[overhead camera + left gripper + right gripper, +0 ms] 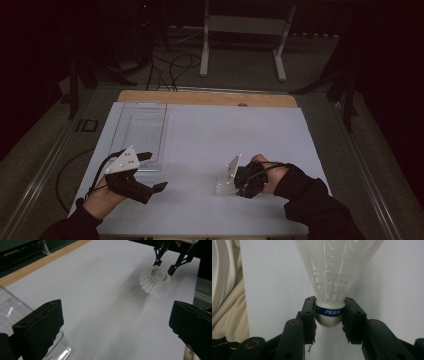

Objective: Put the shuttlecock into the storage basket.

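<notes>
Nearest to us, our right claw [329, 315] pinches the rounded white cork base, banded in blue, of a white plastic shuttlecock [332, 277], its pads pressed on either side of the band and the netted skirt pointing away over the white table [210, 135]. Our left claw [150, 172] hangs above the table's left side with its jaws spread and nothing between them. Just beyond it lies a clear plastic rectangular tray [142, 127], well apart from the shuttlecock.
</notes>
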`<act>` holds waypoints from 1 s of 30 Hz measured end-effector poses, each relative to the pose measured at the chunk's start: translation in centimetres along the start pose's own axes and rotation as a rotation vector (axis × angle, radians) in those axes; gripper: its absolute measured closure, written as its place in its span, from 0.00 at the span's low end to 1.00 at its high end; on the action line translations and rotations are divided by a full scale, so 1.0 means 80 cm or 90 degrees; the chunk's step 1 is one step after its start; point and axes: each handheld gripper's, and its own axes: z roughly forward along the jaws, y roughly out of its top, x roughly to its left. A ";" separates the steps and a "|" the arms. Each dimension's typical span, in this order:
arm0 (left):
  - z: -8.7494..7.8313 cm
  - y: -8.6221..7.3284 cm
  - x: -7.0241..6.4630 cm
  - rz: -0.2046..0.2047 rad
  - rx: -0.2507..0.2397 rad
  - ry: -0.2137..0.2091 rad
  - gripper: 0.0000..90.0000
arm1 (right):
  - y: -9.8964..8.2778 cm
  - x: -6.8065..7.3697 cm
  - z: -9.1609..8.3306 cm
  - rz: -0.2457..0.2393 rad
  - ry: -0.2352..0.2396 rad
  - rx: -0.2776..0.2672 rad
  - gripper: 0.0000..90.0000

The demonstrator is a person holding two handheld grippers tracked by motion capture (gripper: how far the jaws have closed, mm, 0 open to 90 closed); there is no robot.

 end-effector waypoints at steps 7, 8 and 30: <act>0.010 0.024 0.001 -0.005 0.025 -0.004 0.00 | 0.006 0.000 -0.002 -0.010 -0.004 0.002 0.73; 0.012 0.027 0.001 -0.004 0.032 -0.002 0.00 | 0.006 0.000 -0.002 -0.011 -0.003 0.001 0.73; 0.068 0.068 -0.004 0.050 0.120 -0.061 0.00 | 0.014 0.006 -0.005 -0.030 -0.008 0.006 0.73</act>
